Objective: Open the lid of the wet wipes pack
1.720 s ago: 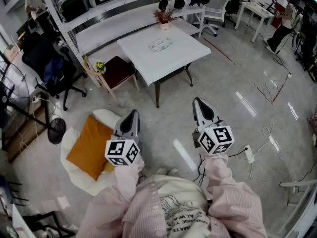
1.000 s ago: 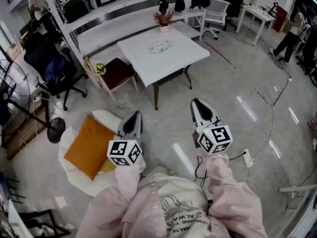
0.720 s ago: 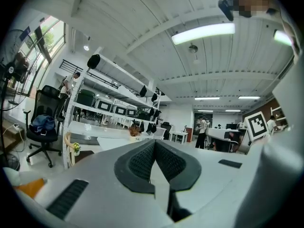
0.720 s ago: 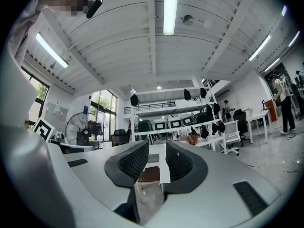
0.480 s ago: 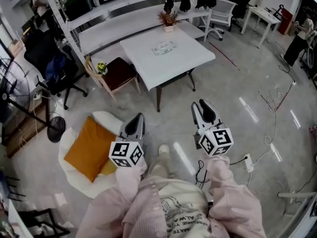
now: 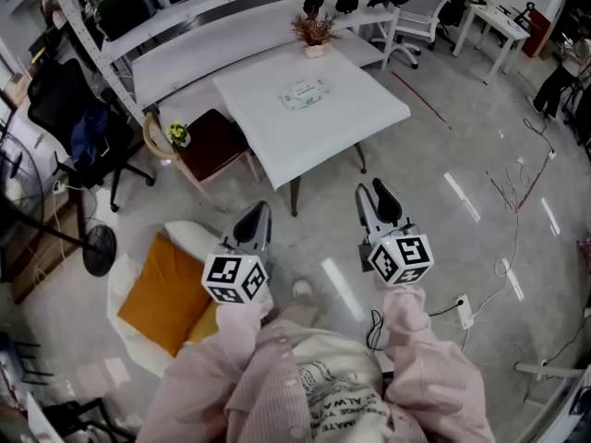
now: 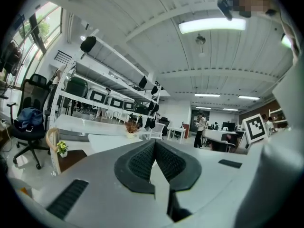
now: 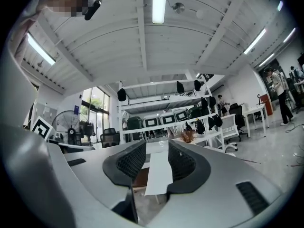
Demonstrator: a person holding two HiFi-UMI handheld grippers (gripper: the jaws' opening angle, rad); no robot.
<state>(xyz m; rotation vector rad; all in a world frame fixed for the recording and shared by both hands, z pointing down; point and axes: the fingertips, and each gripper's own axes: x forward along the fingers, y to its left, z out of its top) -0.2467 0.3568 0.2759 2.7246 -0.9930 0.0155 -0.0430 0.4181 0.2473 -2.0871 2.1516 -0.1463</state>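
The wet wipes pack (image 6: 304, 93) lies flat near the middle of the white table (image 6: 351, 123), well ahead of both grippers; its lid detail is too small to tell. My left gripper (image 6: 259, 212) is held over the floor short of the table, its jaws shut with nothing in them (image 7: 154, 144). My right gripper (image 6: 375, 195) is level beside it, its jaws opening with nothing between them (image 8: 156, 151). Through their gap the table's edge (image 8: 158, 170) shows.
A potted dry plant (image 6: 314, 31) stands at the table's far edge. Left of the table stands a wooden chair (image 6: 211, 141) with a small flower pot (image 6: 175, 135). An orange cushion (image 6: 164, 289) and a fan (image 6: 97, 250) are at the left, shelving (image 6: 185, 26) behind, cables (image 6: 466, 307) on the right.
The table has drawn nearer as I walk towards it, both grippers carried forward together. The right gripper's jaws have parted; the left stays shut.
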